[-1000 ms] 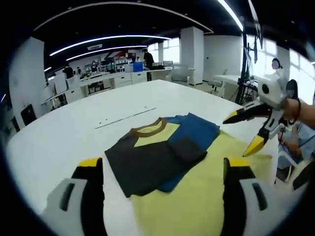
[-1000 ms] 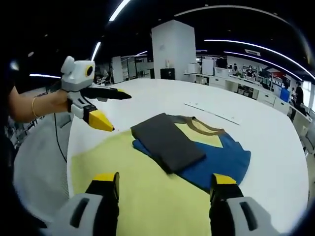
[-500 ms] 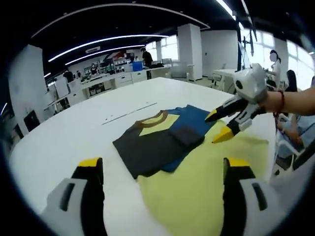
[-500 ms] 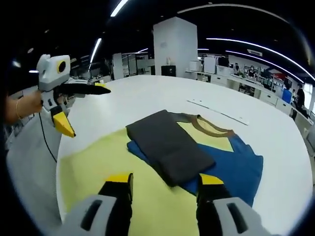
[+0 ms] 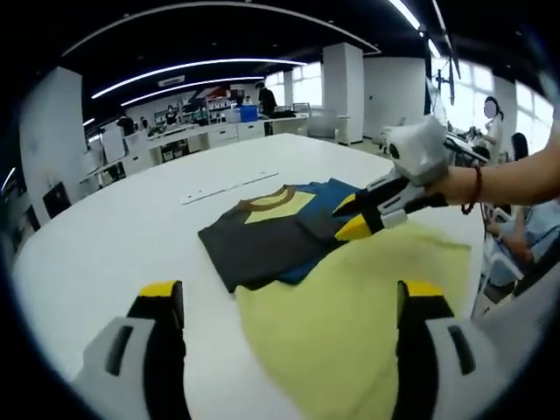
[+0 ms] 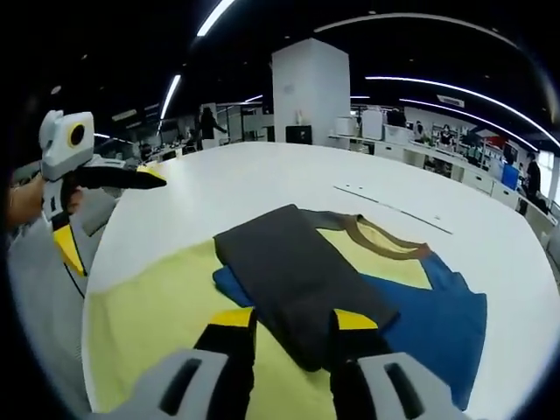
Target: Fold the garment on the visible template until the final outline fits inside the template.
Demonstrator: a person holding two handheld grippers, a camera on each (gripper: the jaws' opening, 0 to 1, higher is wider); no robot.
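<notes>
The garment (image 5: 262,236) lies partly folded on the white table (image 5: 114,236), with a dark grey panel over blue fabric and a yellow chest with a brown collar. Its near part overlaps the yellow template (image 5: 350,306). My left gripper (image 5: 293,296) hangs open above the template's near edge, holding nothing. My right gripper (image 5: 352,216) reaches in from the right to the garment's right edge. In the right gripper view, my right gripper (image 6: 290,320) has its jaws narrowed but apart around the near edge of the grey fold (image 6: 297,267). The left gripper (image 6: 105,214) stands open far left, off the template (image 6: 149,306).
A thin strip (image 5: 227,185) lies on the table beyond the collar. The table's curved edge runs close on the left gripper's side (image 6: 92,262). A person sits past the table's edge (image 5: 525,236). Desks, a pillar (image 6: 311,92) and people fill the background.
The right gripper has come down to the grey fold's edge and its jaws have narrowed. The left gripper has drawn back toward the table's edge, still wide open.
</notes>
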